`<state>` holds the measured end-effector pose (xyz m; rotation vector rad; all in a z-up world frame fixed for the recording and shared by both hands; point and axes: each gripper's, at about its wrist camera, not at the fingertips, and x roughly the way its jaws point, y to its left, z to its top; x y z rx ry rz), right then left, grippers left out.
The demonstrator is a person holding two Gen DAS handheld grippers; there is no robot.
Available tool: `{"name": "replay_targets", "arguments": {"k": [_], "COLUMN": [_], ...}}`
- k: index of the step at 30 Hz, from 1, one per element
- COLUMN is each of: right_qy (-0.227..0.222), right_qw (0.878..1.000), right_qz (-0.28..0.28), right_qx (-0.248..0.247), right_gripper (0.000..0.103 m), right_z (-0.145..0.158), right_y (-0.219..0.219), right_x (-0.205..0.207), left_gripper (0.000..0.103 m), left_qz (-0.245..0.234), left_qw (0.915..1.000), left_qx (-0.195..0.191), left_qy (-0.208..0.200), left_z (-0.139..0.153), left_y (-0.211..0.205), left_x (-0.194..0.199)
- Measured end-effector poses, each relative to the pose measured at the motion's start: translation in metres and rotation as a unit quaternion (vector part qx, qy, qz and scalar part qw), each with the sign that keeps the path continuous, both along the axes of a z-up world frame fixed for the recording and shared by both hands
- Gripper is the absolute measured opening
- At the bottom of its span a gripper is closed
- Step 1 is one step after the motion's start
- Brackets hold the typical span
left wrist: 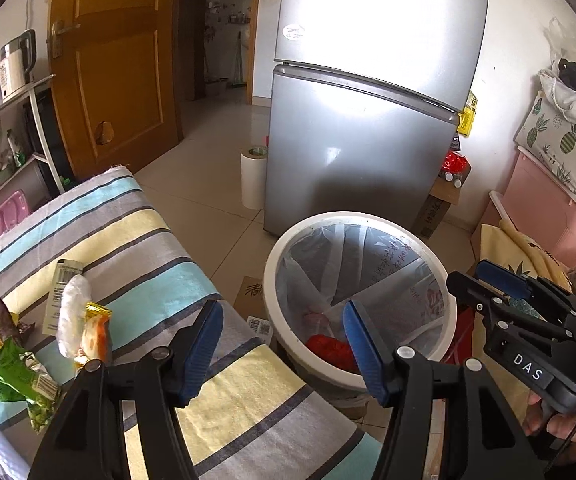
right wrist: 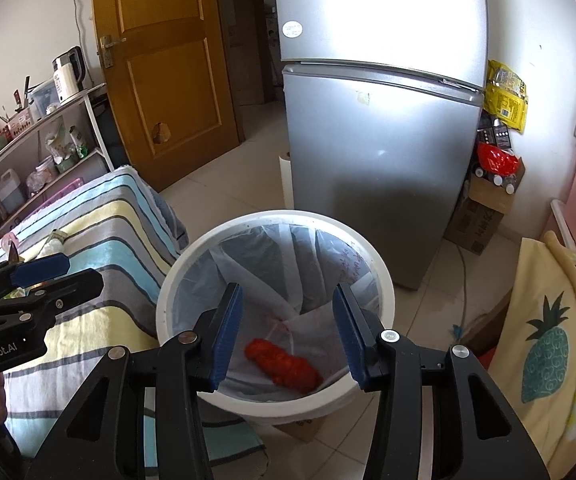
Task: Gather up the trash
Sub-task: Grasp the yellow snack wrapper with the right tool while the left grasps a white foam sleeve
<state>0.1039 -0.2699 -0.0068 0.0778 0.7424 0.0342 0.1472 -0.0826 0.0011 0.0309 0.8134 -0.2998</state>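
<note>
Both tongs wide and empty: right gripper (right wrist: 285, 332) over white bin (right wrist: 191, 256), red wrapper (right wrist: 283, 364) inside. Likely next: left gripper (left wrist: 283, 348) reaching left for wrappers (left wrist: 23, 376) on striped cloth (left wrist: 135, 248).

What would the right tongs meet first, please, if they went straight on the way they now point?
Probably the bin: the right tongs, open and empty, point down into its mouth, so they would likely reach the liner near the red wrapper. Depth is unclear.

the left gripper's finger (left wrist: 362, 354) hides part of the red wrapper (left wrist: 330, 350). the fridge (left wrist: 368, 100) top is glare-washed and cut off.
</note>
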Motion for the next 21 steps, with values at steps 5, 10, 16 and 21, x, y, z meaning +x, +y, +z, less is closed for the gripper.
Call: {"name": "replay_targets", "arguments": {"k": [5,10,16,21], "right_qy": [-0.014,-0.026,-0.031,-0.026], "right_qw": [1.0,0.999,0.995,0.992], "right_qz": [0.017,0.045,0.087,0.121], "right_qx": [0.006,0.015,0.021,0.026], "right_gripper": [0.048,0.048,0.051,0.051], "right_z": [0.01,0.018,0.021,0.021], "right_y": [0.017,0.04,0.078,0.111], "right_x": [-0.006,-0.01,-0.012,-0.008], "left_gripper": [0.063,0.063,0.063,0.063], "left_qz": [0.02,0.053,0.117,0.17], "left_qw": [0.9997,0.9983,0.9923,0.9848], "left_qx": [-0.008,-0.003,-0.011,-0.006], "left_qy": [-0.006,-0.022,-0.039,-0.038], "left_z": [0.01,0.02,0.028,0.025], "left_y": [0.022,0.054,0.107,0.157], "left_x": [-0.01,-0.027,-0.044,-0.06]}}
